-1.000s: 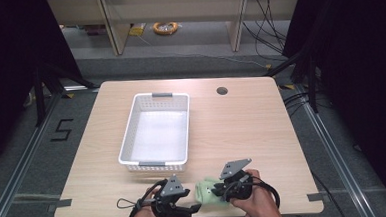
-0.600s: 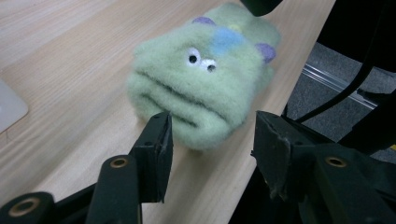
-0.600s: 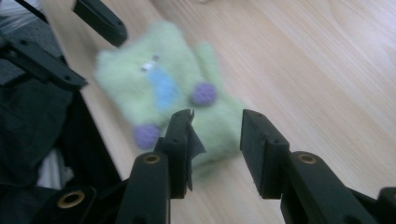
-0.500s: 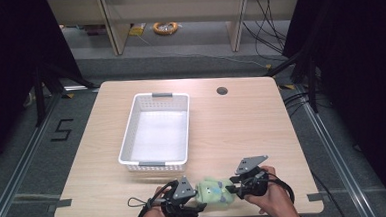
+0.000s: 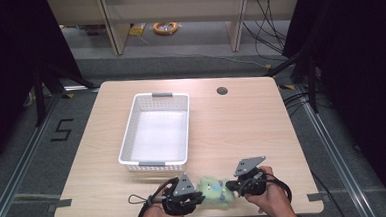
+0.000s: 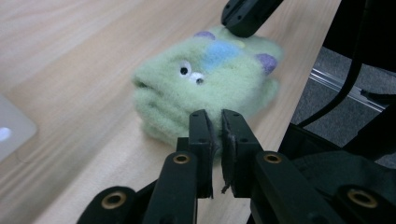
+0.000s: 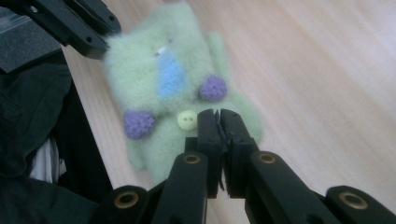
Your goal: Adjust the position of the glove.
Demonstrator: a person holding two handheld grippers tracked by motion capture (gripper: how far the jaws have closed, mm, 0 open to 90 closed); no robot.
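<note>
On the table [image 5: 262, 135], both tools have pinched shut on the plush toy [image 5: 214, 190].

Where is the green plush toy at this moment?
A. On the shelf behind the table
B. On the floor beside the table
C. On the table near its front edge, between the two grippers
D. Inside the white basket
C: the green plush toy lies on the table between the left gripper and the right gripper, in front of the white basket.

Both grippers [image 5: 195, 198] [image 5: 233, 185] black — grey three-cornered top plates, brass-ringed jaw pivots, black cables.
</note>
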